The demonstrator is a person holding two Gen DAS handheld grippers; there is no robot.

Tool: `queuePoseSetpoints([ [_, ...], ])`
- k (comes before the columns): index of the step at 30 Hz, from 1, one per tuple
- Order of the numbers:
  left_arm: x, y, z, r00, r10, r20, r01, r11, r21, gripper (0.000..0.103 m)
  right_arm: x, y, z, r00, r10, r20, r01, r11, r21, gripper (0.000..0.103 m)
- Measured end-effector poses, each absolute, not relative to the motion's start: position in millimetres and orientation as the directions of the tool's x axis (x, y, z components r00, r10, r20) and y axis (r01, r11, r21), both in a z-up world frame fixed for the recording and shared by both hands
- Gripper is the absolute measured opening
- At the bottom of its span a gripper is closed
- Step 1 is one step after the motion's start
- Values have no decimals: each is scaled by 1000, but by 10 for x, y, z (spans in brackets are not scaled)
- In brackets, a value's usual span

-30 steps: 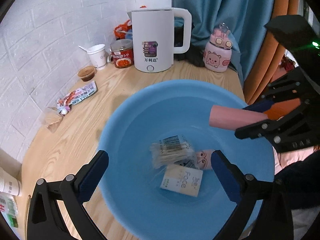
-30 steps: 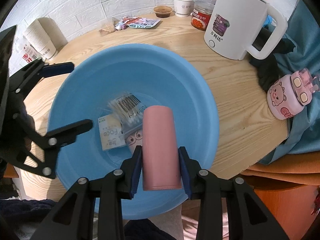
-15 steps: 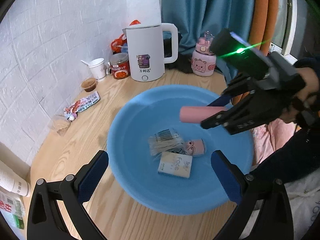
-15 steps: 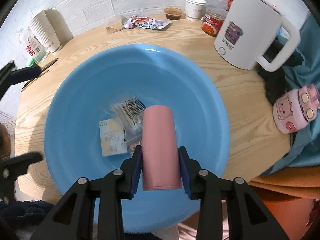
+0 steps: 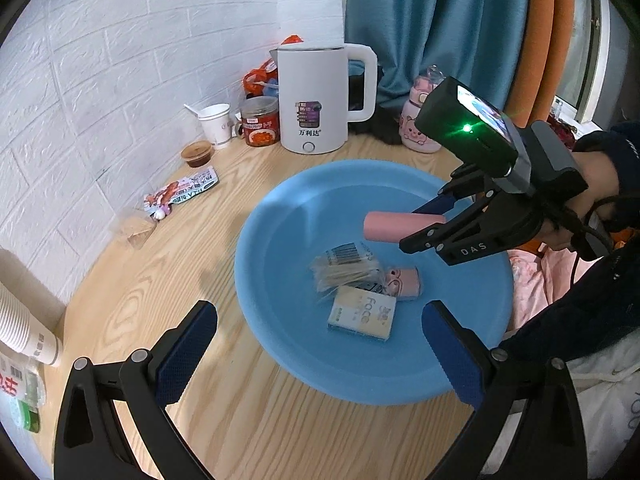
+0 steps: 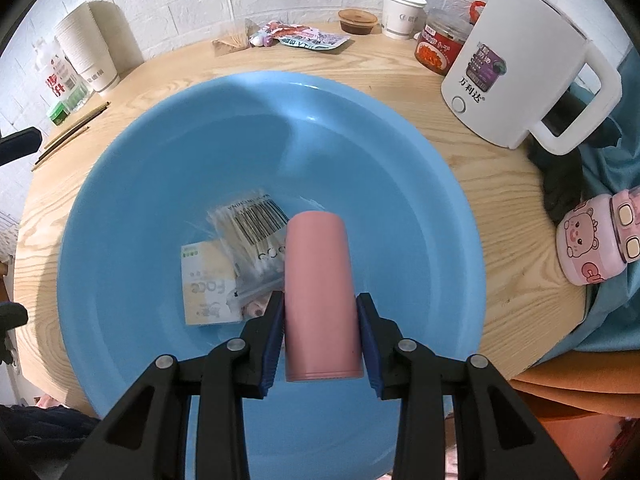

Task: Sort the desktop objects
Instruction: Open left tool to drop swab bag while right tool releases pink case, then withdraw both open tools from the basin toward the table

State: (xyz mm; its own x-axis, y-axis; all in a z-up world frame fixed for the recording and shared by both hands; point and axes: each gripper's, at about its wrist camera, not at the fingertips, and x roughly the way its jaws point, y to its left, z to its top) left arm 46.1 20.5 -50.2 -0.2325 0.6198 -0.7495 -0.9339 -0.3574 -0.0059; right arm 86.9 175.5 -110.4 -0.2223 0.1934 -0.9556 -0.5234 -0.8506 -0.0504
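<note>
We start with the biggest thing, the blue basin [image 5: 280, 344], which sits on the round wooden desk [image 5: 168, 264]. A second ago our left gripper [image 5: 320, 340] looked right down into the basin from close up. Now it has pulled back and up, so we see the whole basin and much more of the desk around it. Its jaws stand wide apart with nothing between them.

Our right gripper [image 6: 320, 324] has come a little lower over the basin. Its jaws are clamped on the pink tube [image 6: 318, 292], one pad on each side, and that grip has not changed. The tube hangs above the inside of the basin and does not touch the bottom yet.

Down in the basin lie three smaller things close together: a flat yellow packet [image 5: 362, 314], a clear bag of cotton swabs [image 5: 346, 268] and a little pink bottle [image 5: 402, 282]. None of them has moved.

We think the left gripper got out of the way so the pink tube can go down next to the others. The tube is almost in its place but not let go yet.
</note>
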Motion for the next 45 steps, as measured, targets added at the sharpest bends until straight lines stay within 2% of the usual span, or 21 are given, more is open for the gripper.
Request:
queuePoseSetpoints([
  [6, 442, 223, -503, -233, 620, -750, -932, -362, -10, 103, 863, 1740, -1107, -234, 155, -960, -522, -853, -10, 38],
  [8, 438, 224, -504, -231, 619, -750, -933, -360, -11, 103, 872, 1747, -1073, -254, 165, -953, -529, -849, -6, 54],
  [9, 429, 219, -507, -230, 619, -751, -933, -360, -11, 103, 875, 1746, -1046, -264, 176, -948, -527, -849, -10, 66],
  [11, 417, 223, -516, -229, 618, -752, -933, -361, -13, 103, 880, 1741, -993, -284, 189, -940, -522, -853, -14, 73],
  [29, 398, 216, -571, -230, 611, -758, -927, -374, -19, 103, 956, 1793, -903, -309, 187, -932, -490, -872, -12, 73],
  [30, 392, 218, -576, -232, 608, -759, -926, -377, -19, 103, 955, 1790, -896, -314, 188, -931, -484, -875, -13, 74],
  [32, 390, 217, -579, -234, 606, -760, -924, -381, -18, 103, 960, 1794, -886, -320, 178, -931, -479, -878, -3, 84],
  [33, 384, 212, -580, -237, 605, -760, -923, -384, -18, 103, 949, 1787, -869, -328, 172, -929, -480, -877, 7, 96],
  [34, 379, 212, -580, -239, 604, -760, -922, -386, -18, 103, 938, 1779, -853, -335, 174, -926, -483, -875, 10, 103],
  [45, 286, 178, -585, -261, 596, -759, -903, -429, -26, 103, 867, 1866, -766, -347, 208, -914, -487, -873, -14, 103],
])
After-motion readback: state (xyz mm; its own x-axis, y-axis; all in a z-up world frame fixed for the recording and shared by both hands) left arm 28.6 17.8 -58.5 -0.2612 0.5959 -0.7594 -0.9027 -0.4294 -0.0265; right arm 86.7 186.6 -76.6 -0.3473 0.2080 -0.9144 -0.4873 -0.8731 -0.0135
